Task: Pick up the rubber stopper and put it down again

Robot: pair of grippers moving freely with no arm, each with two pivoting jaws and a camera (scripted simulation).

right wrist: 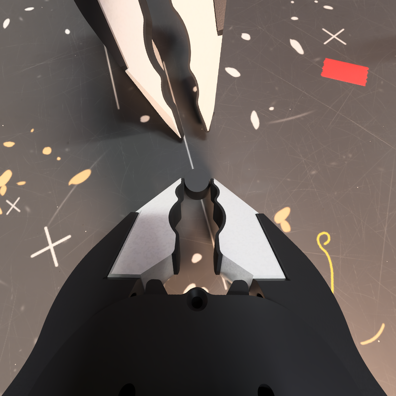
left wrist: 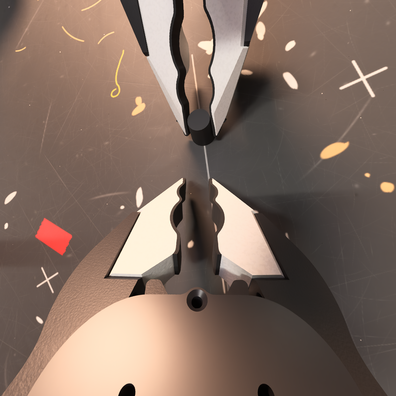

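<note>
A: Where does the rubber stopper [right wrist: 196, 184] sit?
B: Pinched at the very tips of the right gripper [right wrist: 196, 182], jaws narrowed onto its sides, seemingly at or just above the scratched table [right wrist: 300, 150]

A: And the left gripper [left wrist: 197, 182]?
B: Slightly parted, holding nothing, facing the stopper, probably just staying clear

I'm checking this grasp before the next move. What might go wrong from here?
1. The right tool pinches the rubber stopper only at its very fingertips, so the round stopper could squirt forward out of the grip.
2. The left tool points nose to nose at it, empty with its jaws apart; any forward move risks a bump.
3. In the left wrist view the stopper sits close to the scratched tabletop; whether it has lifted off is unclear, so it may drag.
</note>
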